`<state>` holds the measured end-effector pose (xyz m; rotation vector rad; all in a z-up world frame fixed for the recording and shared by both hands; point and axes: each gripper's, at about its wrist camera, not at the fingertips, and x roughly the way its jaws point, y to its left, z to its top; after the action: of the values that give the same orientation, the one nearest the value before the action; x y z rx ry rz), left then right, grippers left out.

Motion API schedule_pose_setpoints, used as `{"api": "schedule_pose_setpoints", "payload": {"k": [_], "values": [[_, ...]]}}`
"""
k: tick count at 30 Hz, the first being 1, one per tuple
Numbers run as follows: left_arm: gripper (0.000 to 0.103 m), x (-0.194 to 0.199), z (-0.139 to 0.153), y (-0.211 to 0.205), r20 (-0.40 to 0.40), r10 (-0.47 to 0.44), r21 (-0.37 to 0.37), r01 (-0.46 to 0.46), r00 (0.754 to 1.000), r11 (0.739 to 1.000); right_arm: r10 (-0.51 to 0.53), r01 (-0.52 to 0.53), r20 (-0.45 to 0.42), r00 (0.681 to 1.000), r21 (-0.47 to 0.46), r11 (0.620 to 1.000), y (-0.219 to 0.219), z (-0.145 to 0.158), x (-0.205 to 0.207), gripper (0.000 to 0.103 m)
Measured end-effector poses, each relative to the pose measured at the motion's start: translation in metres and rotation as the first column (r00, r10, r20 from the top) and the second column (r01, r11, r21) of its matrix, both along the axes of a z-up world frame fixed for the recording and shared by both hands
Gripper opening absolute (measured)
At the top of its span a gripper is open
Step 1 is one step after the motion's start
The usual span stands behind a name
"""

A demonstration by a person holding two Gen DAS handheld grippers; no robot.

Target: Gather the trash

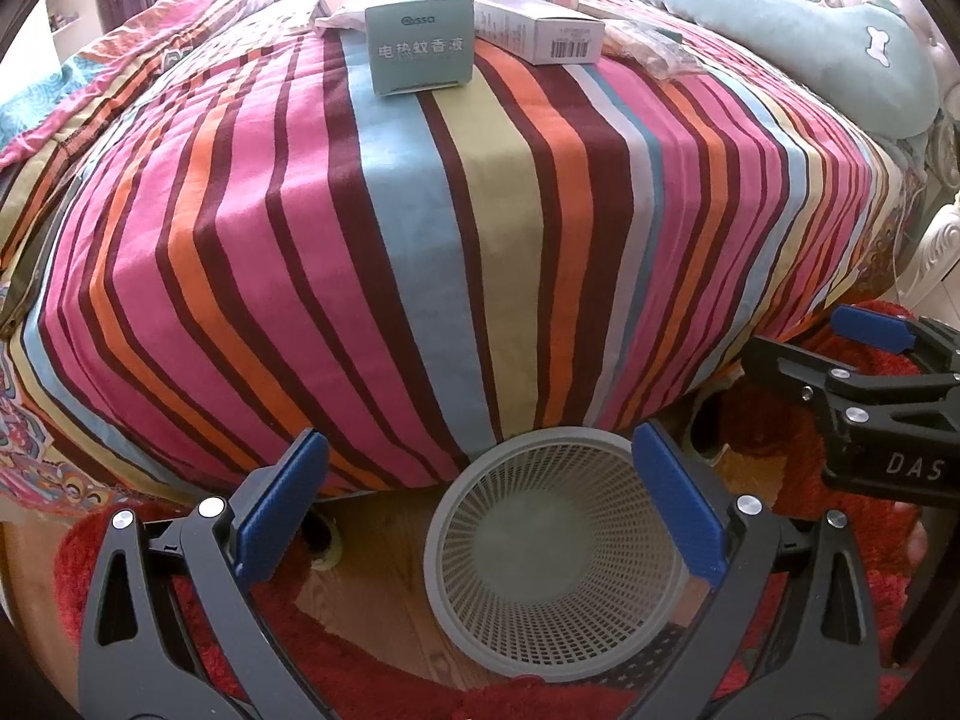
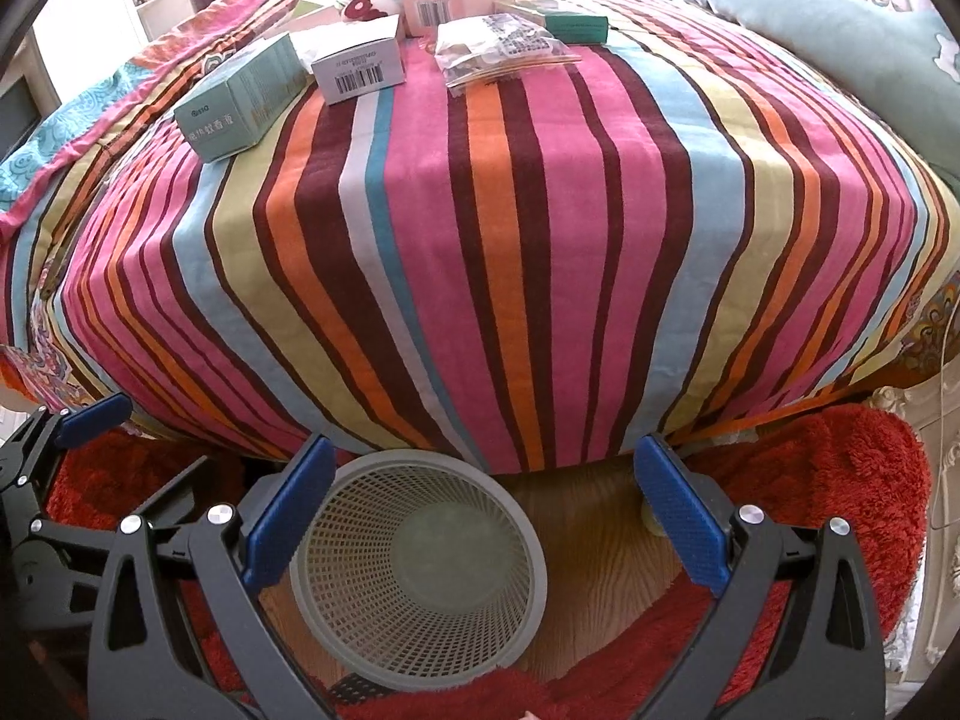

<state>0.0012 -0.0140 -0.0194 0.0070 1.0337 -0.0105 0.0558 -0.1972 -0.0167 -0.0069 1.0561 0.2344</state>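
Note:
A grey mesh wastebasket [image 1: 555, 564] stands on the floor at the foot of a striped bed; it also shows in the right wrist view [image 2: 420, 576]. On the far part of the bed lie a teal box [image 1: 420, 42] [image 2: 243, 105], a white barcode box [image 1: 540, 30] [image 2: 360, 69], a clear plastic bag [image 2: 501, 51] [image 1: 651, 45] and several more boxes. My left gripper [image 1: 480, 510] is open and empty above the basket. My right gripper [image 2: 486, 522] is open and empty, just right of the basket. The right gripper also shows in the left wrist view [image 1: 888, 360].
The striped bedspread [image 1: 420, 252] spans the middle of both views. A teal pillow [image 1: 810, 30] lies at the back right. A red shaggy rug [image 2: 810, 480] and wood floor [image 2: 594, 534] surround the basket. White furniture [image 1: 942, 252] stands at the right.

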Motion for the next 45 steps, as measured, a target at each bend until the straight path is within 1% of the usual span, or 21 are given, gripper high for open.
{"api": "schedule_pose_setpoints", "payload": {"k": [26, 33, 37, 38, 40, 42, 44, 45], "values": [[0.098, -0.006, 0.001, 0.001, 0.003, 0.001, 0.006, -0.001, 1.000, 1.000, 0.016, -0.016, 0.014, 1.000, -0.002, 1.000, 0.001, 0.003, -0.009, 0.096], [0.098, -0.010, 0.000, -0.007, 0.004, -0.003, 0.030, 0.003, 1.000, 1.000, 0.029, -0.029, 0.024, 0.999, 0.000, 1.000, -0.001, 0.002, -0.014, 0.096], [0.098, -0.013, -0.003, -0.011, 0.002, 0.000, 0.062, 0.000, 1.000, 0.998, 0.033, -0.033, 0.045, 0.998, -0.012, 0.999, -0.001, 0.002, -0.020, 0.096], [0.098, -0.014, -0.003, -0.011, 0.005, 0.000, 0.070, -0.001, 1.000, 0.998, 0.030, -0.030, 0.044, 0.999, -0.005, 1.000, -0.002, 0.002, -0.020, 0.096], [0.098, -0.017, -0.001, -0.012, 0.021, 0.006, 0.083, -0.007, 1.000, 0.997, 0.023, -0.024, 0.023, 0.999, 0.041, 0.999, -0.008, -0.001, -0.019, 0.096], [0.098, -0.017, 0.005, -0.009, 0.049, 0.011, 0.074, -0.015, 0.999, 0.997, 0.011, -0.013, 0.021, 1.000, 0.068, 0.998, -0.016, 0.000, -0.016, 0.096], [0.098, -0.009, 0.020, -0.002, 0.098, 0.026, 0.034, -0.030, 0.995, 0.999, 0.018, -0.027, 0.076, 0.997, 0.116, 0.993, -0.025, 0.012, -0.005, 0.096], [0.098, -0.004, 0.028, 0.002, 0.128, 0.030, 0.012, -0.032, 0.991, 0.999, 0.020, -0.036, 0.121, 0.992, 0.128, 0.991, -0.029, 0.020, 0.001, 0.096]]}}
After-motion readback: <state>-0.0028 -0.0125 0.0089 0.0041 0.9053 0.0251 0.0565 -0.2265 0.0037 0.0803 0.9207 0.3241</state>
